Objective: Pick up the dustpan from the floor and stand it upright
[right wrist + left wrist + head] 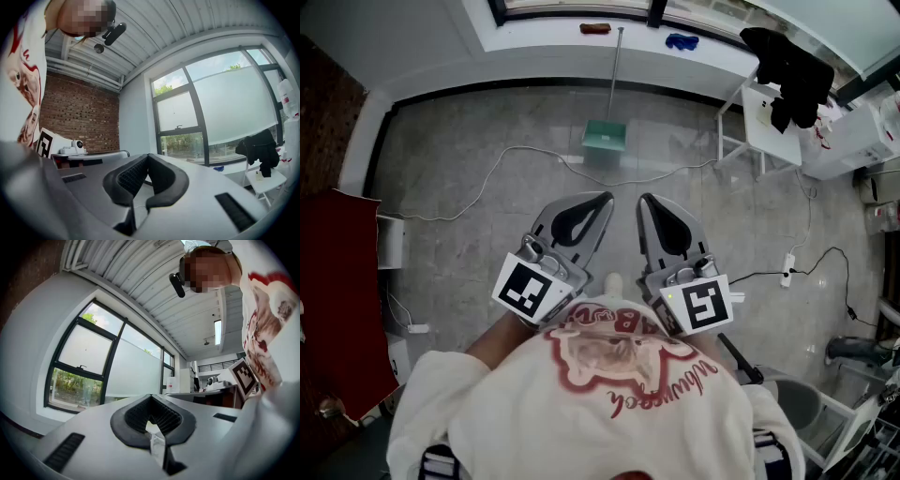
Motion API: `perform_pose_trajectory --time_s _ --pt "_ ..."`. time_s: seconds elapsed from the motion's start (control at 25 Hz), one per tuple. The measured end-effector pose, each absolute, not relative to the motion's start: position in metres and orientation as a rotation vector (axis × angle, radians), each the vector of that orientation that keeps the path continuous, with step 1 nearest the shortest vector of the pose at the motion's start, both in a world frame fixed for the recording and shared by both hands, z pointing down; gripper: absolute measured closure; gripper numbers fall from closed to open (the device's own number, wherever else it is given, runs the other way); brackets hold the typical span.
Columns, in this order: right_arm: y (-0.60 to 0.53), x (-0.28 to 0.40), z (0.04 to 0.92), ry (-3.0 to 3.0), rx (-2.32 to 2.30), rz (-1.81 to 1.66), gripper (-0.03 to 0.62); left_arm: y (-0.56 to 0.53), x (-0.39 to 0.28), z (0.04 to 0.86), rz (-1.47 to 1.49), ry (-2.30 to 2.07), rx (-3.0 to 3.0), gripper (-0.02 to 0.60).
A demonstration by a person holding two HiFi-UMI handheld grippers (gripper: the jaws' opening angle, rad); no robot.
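The green dustpan (605,136) stands on the floor by the far wall, and its long thin handle (616,75) rises toward the window sill. Both grippers are held close to the person's chest, well short of the dustpan and pointing toward it. In the head view the left gripper (604,200) has its jaws together with nothing between them. The right gripper (645,201) beside it is also shut and empty. The left gripper view shows the black pads (140,414) meeting at the tip, facing the window. In the right gripper view the pads (127,179) meet too. Neither gripper view shows the dustpan.
A white cable (492,173) loops across the grey floor in front of the dustpan. A white chair (773,127) with a black garment (792,70) stands at the right. A red board (337,291) is at the left, a power strip (787,269) and a grey bin (794,403) at the right.
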State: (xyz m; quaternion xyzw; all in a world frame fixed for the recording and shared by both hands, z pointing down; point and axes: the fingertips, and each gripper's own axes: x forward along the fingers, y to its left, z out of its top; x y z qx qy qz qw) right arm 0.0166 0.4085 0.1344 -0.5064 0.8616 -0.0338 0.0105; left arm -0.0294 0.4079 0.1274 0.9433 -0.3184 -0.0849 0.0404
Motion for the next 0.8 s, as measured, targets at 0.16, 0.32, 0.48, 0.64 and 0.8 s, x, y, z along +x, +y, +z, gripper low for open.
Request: perform_pose_trajectory --time_s 0.16,0.32,0.48,0.64,0.8 --pt "0.406 0.014 0.129 2.666 -1.569 -0.105 0.569 0.408 -0.026 0.129 -0.25 -0.962 2.892 0.563" --pt "0.407 0.017 0.126 2.658 -1.572 -0.101 0.569 0.408 -0.022 0.128 -0.252 -0.954 2.898 0.563" --pt "0.41 0.023 0.12 2.636 -1.574 -0.093 0.569 0.411 -0.019 0.127 -0.249 -0.951 2.902 0.563" --pt "0.41 0.031 0.12 2.635 -1.566 -0.096 0.569 0.412 -0.015 0.125 -0.249 -0.958 2.908 0.563" --pt "0.409 0.04 0.119 2.631 -1.562 -0.093 0.569 0.411 -0.008 0.123 -0.263 -0.98 2.909 0.563"
